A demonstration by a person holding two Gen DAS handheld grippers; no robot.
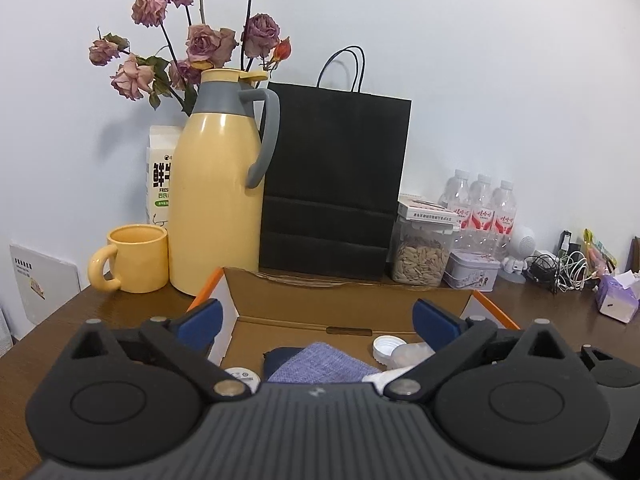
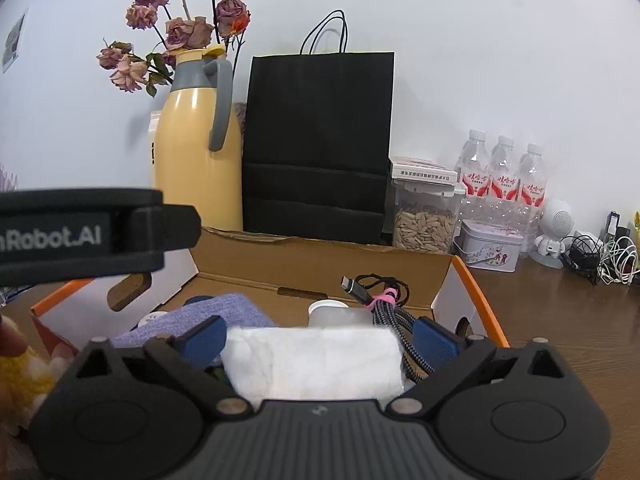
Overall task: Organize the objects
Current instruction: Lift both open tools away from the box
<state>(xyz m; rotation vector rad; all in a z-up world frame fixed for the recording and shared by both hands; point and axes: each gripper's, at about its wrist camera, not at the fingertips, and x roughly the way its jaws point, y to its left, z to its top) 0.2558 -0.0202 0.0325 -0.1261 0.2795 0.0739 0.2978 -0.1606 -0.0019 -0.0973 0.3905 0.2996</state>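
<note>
Both your grippers stand wide and hold nothing: the left gripper (image 1: 316, 322) and the right gripper (image 2: 320, 338) sit low in frame, tilted slightly down over the cardboard box (image 2: 320, 264). The white roll (image 2: 316, 362) lies between your right gripper's pads, apparently untouched. Risk: closing now may snag the braided cable (image 2: 394, 310) just right of it.

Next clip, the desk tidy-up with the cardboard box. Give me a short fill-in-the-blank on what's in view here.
1. The yellow mug stands to the ____ of the yellow thermos in the left wrist view.
2. The braided cable lies inside the ____.
3. The bag behind the cardboard box is ____ in colour.
4. Both the left tool and right tool have their jaws ____.

Missing words: left; cardboard box; black; open
</note>
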